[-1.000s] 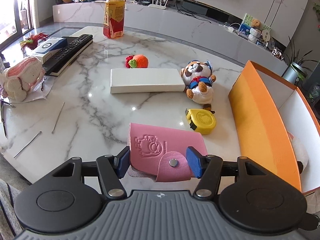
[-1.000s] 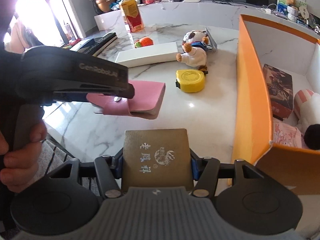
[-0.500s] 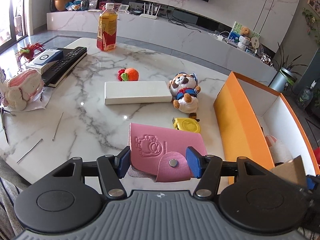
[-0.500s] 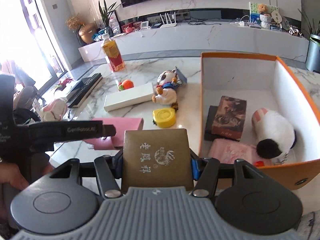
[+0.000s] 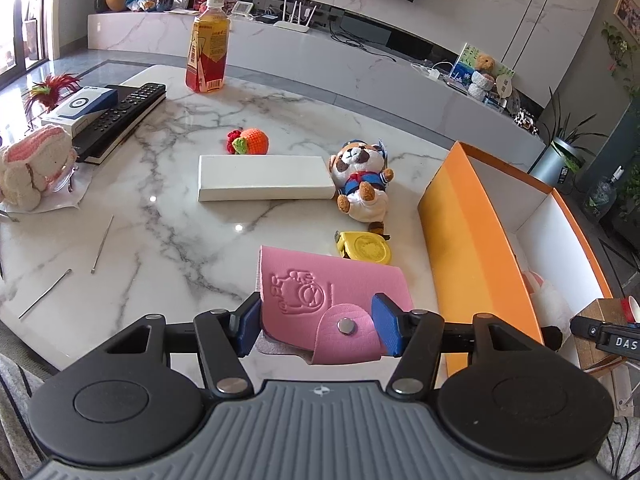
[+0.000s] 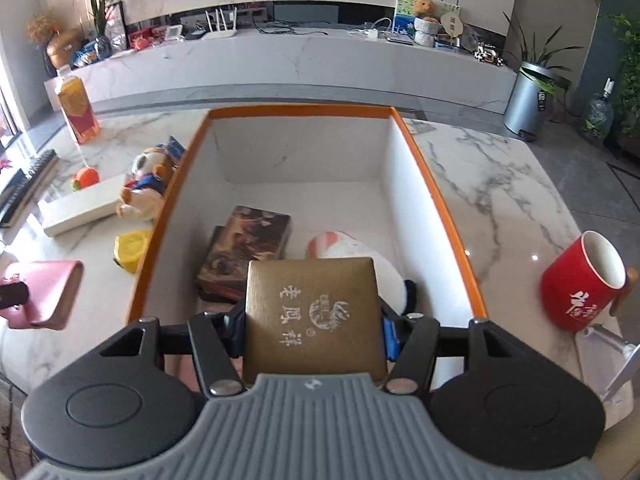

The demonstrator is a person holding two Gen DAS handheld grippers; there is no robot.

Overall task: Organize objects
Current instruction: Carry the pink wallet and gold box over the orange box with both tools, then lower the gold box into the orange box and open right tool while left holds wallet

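While orange box (image 6: 436, 204) holds brown box (image 6: 244, 248), plush (image 6: 360, 256) | right tongs (image 6: 314, 326) grasp gold case (image 6: 312, 316) | left tongs (image 5: 316, 322) grasp pink pouch (image 5: 328, 292)

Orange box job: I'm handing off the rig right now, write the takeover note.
Left gripper: shut on the pink card holder, held above the table's near edge.
Right gripper: shut on the gold box, held over the orange box.
Done: a dark patterned box and a white plush lie inside the orange box.
Left: drop in the gold box, then the pink card holder. On the marble table remain the yellow tape measure, dog plush, white box and crochet orange.
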